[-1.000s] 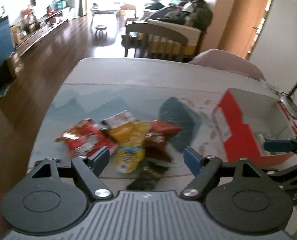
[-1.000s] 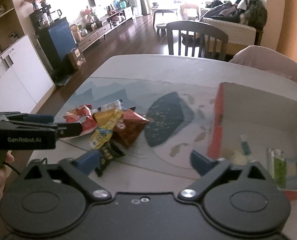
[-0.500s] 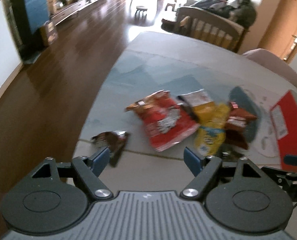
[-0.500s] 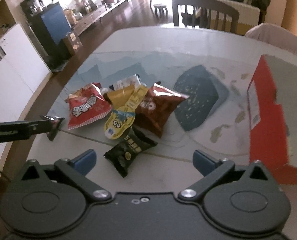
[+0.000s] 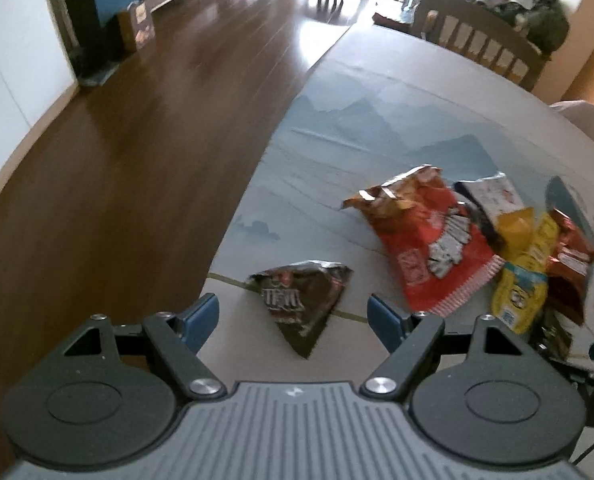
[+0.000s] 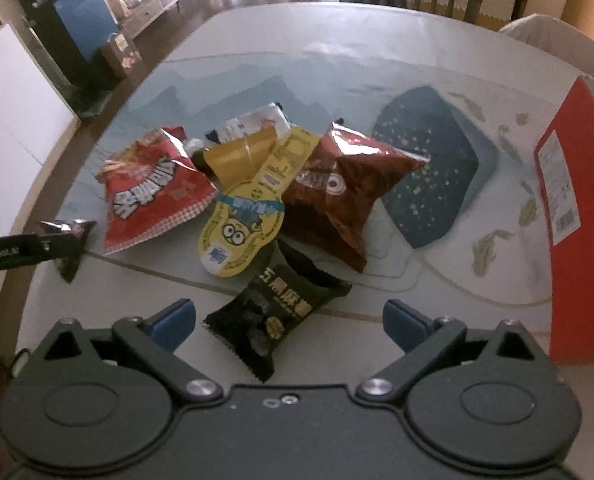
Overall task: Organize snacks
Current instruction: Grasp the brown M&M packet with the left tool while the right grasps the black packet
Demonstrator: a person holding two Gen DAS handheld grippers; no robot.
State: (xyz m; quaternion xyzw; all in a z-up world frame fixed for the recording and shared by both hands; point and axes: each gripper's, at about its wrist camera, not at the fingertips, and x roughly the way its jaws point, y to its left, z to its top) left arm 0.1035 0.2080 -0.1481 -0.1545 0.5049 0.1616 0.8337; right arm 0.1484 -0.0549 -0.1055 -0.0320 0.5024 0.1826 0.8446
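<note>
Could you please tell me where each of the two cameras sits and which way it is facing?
Left wrist: on the left gripper, facing a dark triangular packet near the table edge; its open blue fingers show.
Right wrist: on the right gripper, facing a black snack packet; its open fingers show.
Shared: the red chip bag and the yellow Minions packet.

Just ahead of my left gripper (image 5: pixel 293 322), between its spread fingers, a triangular packet (image 5: pixel 303 300) lies alone near the table (image 5: pixel 337 128) edge. Farther ahead and to its right sits the snack pile: a large bag (image 5: pixel 425 240) nearest, other packets overlapping behind and beside it. Before my right gripper (image 6: pixel 289 326) a small packet (image 6: pixel 277 316) lies between the fingers, with the pile just beyond it. A box (image 6: pixel 577 208) stands on the table, well off to that gripper's right.
</note>
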